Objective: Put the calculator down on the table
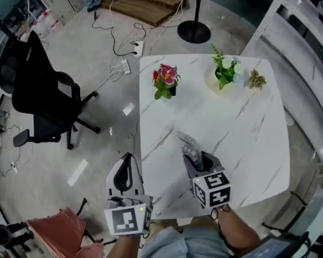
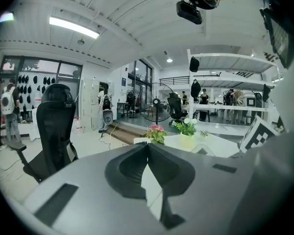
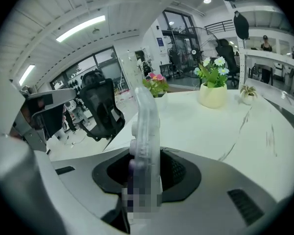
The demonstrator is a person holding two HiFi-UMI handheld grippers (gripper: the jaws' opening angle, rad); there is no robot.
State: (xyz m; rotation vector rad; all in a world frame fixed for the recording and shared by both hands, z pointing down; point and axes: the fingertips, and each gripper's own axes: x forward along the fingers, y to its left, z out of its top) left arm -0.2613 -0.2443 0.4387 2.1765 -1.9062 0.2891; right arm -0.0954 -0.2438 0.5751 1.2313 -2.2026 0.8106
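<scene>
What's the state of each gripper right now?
Left gripper: shut, nothing between its jaws.
Right gripper: shut on the calculator.

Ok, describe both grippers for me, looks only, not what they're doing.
The left gripper and right gripper both have smooth grey shells with black lining round the jaws. Behind each sits a white cube with black square markers, one on the left and one on the right. The person wears a pale blue top.
</scene>
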